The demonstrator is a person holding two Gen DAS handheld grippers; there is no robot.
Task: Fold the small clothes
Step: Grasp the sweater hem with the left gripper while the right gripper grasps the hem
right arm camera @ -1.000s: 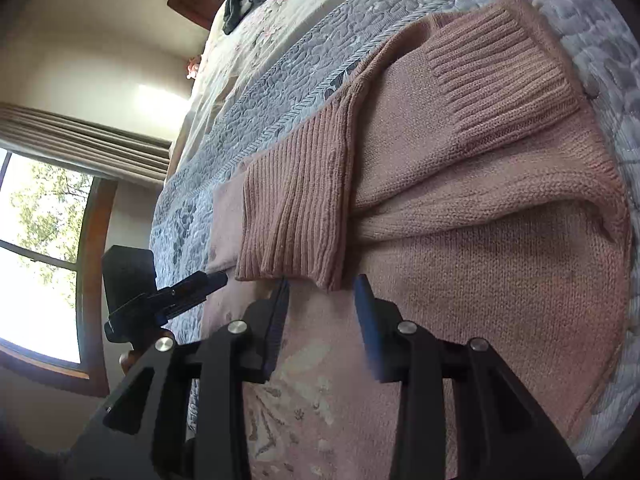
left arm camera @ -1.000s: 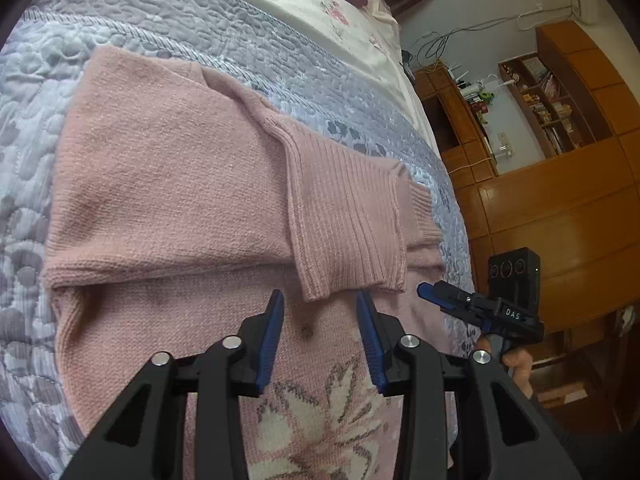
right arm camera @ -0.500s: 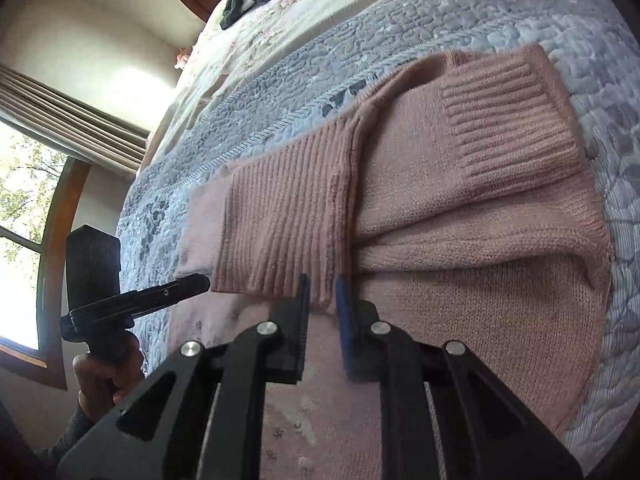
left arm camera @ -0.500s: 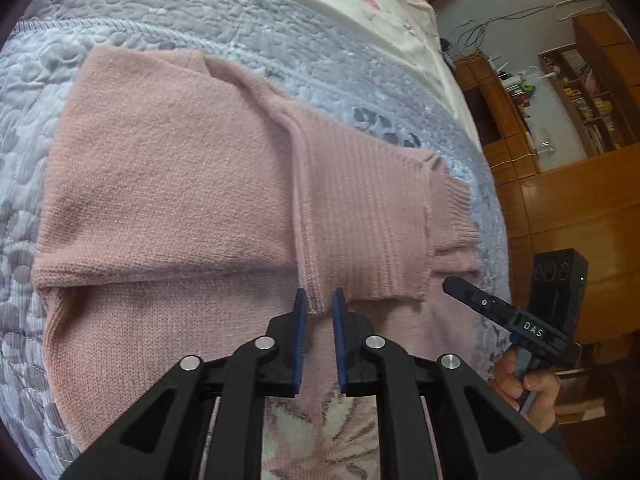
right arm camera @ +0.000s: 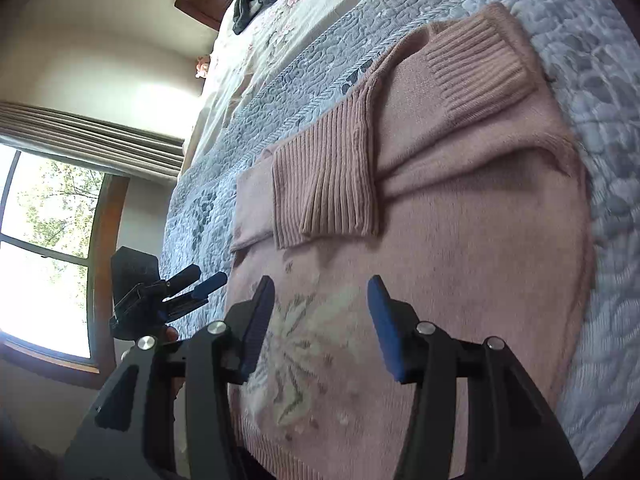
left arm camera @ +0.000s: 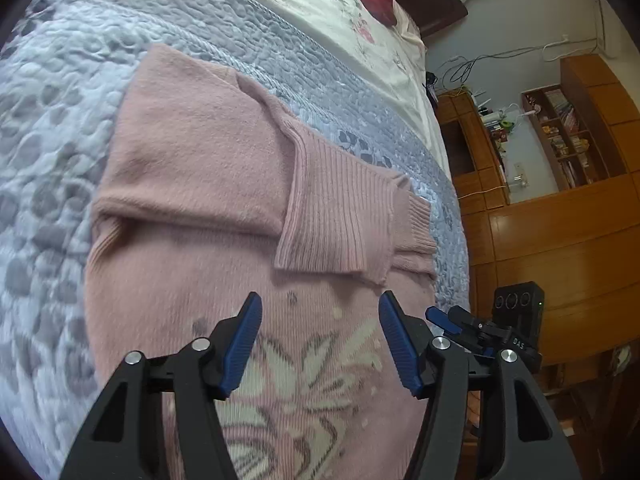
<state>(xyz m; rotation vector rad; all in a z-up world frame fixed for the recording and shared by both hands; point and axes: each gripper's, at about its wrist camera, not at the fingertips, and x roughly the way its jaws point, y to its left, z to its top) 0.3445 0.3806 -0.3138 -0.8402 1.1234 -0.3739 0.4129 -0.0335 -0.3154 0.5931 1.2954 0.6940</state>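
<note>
Both grippers are spread wide and holding nothing right now. The left gripper (left arm camera: 320,340) hovers over the flower pattern on the pink sweater (left arm camera: 192,168), and the right gripper (right arm camera: 320,320) is over that same patch from the other side, so they're basically side by side. The sweater lies flat on the grey quilted bedspread (left arm camera: 48,120), sleeves already crossed over the chest. The ribbed cuff (left arm camera: 332,228) sits just ahead of both grippers, and the hem end is back toward the person. My guess: next is folding the hem up over the sleeves, so each gripper needs to drop back to its own hem corner.
</note>
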